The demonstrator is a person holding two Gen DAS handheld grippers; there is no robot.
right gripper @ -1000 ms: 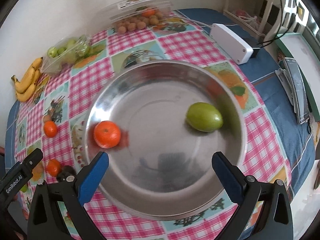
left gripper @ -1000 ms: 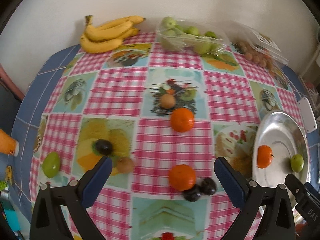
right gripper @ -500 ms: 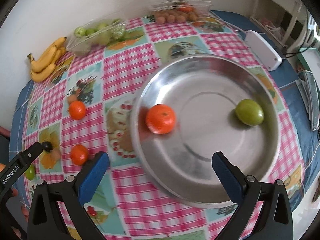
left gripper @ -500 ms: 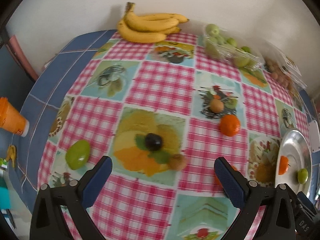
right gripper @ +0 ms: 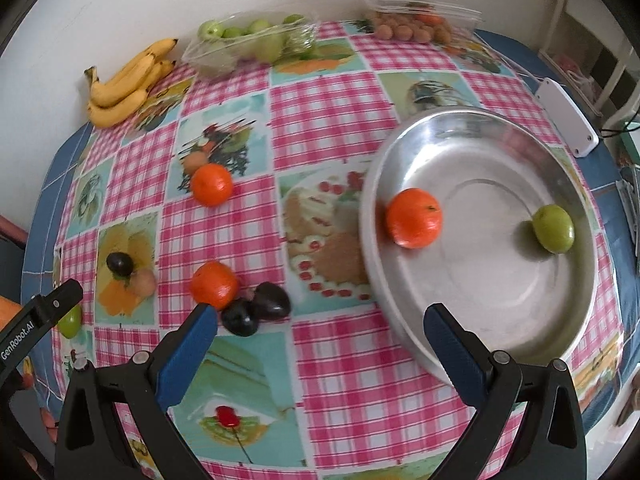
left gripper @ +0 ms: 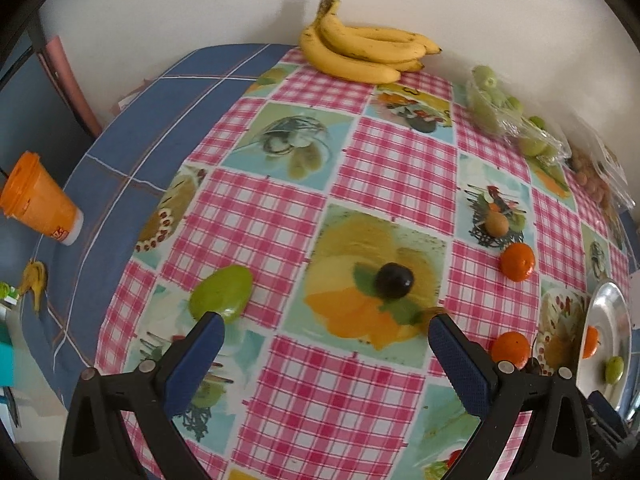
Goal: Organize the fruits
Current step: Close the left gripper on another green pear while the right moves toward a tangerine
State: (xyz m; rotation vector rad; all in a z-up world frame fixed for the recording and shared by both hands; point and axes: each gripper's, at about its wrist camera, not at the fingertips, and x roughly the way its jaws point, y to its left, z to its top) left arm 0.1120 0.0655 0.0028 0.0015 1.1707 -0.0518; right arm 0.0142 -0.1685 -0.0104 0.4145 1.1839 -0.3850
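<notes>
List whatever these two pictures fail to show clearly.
- Brown fruit, left wrist view: mostly hidden behind the left tongs' right finger.
- Metal bowl, left wrist view: cut off by the picture edge and the other tool.
- Fruits in the clear box, right wrist view: too small and glared to identify.
- Green fruit, right wrist view: partly covered by the left tool.

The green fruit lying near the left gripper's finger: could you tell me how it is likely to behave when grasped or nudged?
The green fruit looks smooth and glossy, so the pads may slip on it. It is rounded and rests loose on the flat tablecloth, so a nudge would probably roll it. The left gripper stands open, seemingly wide enough to take it.
</notes>
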